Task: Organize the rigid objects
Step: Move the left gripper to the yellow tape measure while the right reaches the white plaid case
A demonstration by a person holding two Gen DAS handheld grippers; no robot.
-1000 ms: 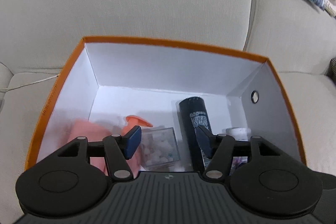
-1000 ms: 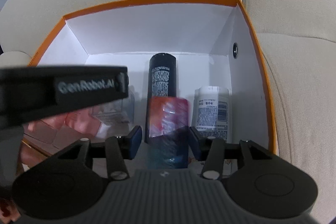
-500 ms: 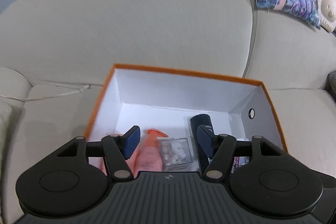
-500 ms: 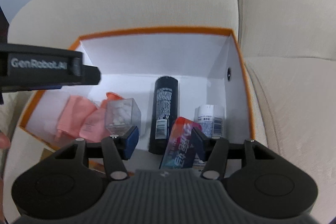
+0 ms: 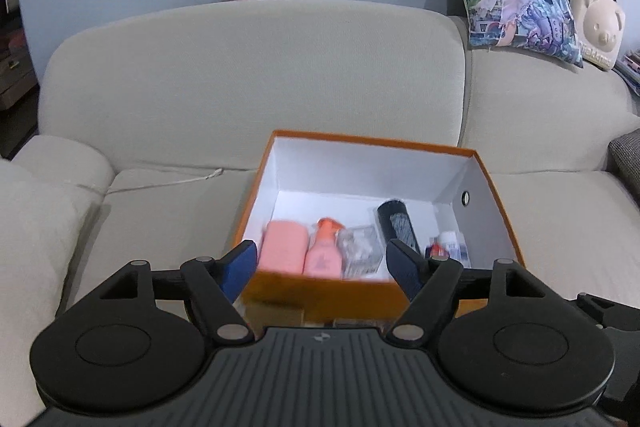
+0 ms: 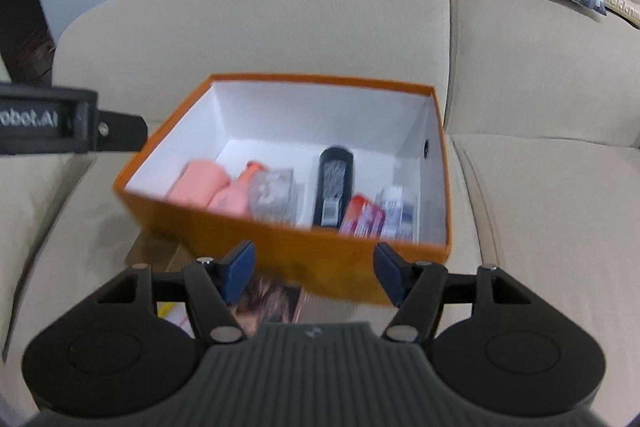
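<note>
Six things lie in my orange cardboard box [image 6: 288,247] on the sofa [image 5: 256,75], long axes toward its far wall: pink roll [image 6: 198,183], peach bottle [image 6: 232,193], clear case [image 6: 272,195], black can [image 6: 334,183], red pack [image 6: 362,217], white bottle [image 6: 396,211]. Both grippers, left [image 5: 322,263] and right [image 6: 314,269], hover before the box, jaws opening, empty.

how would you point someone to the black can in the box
On the beige sofa sits an open orange box with white walls. Inside lies a row of items, and the black can lies near the middle, between a clear plastic case and a red packet. It is the only black, cylindrical thing there.
</note>
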